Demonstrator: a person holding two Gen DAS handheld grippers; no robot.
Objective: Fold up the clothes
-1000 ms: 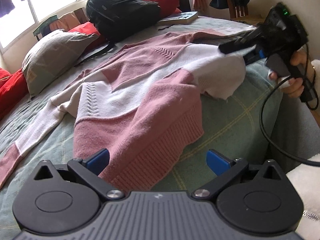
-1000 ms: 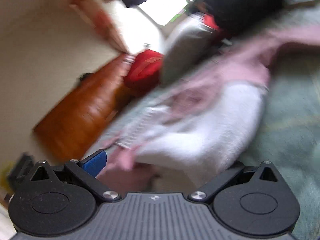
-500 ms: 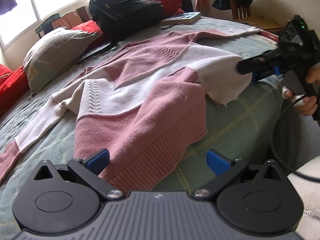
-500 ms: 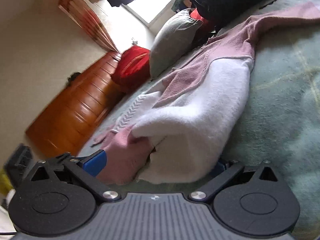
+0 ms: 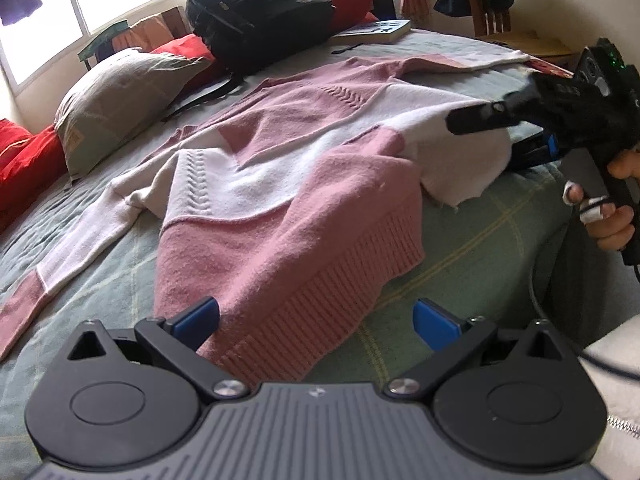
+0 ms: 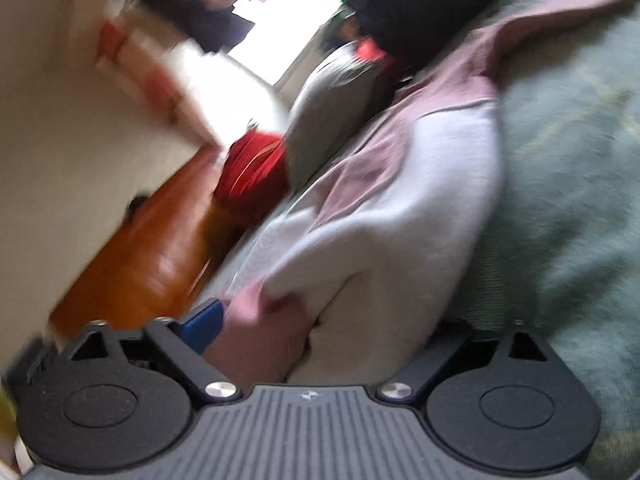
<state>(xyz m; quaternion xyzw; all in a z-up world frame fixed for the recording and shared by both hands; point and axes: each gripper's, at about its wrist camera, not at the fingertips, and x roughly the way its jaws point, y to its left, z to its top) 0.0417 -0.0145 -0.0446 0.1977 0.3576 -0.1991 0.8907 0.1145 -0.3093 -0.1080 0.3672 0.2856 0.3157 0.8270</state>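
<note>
A pink and white knitted sweater point(image 5: 280, 184) lies spread on the green checked bedcover point(image 5: 472, 248), sleeves out to the left and far right. My left gripper point(image 5: 316, 322) is open low at the near edge, with the pink ribbed hem point(image 5: 320, 320) lying between its blue pads point(image 5: 196, 320). Held in a hand point(image 5: 612, 224), my right gripper point(image 5: 486, 140) reaches in from the right, open around the white front corner of the sweater point(image 6: 380, 240). In the blurred right wrist view, cloth fills the right gripper point(image 6: 320, 326) and hides the right pad.
A black backpack point(image 5: 256, 8), a book point(image 5: 376, 32), a grey pillow point(image 5: 120, 100) and red cushions point(image 5: 24, 168) sit along the bed's far side under a window. A wooden chair point(image 5: 500, 28) stands at the back right. An orange-brown wooden board point(image 6: 152, 256) lies beyond the bed.
The right gripper dropped and drew back right with the white corner, then pushed in and up slightly; its view is motion-blurred now. The left gripper stayed put, open over the hem.
</note>
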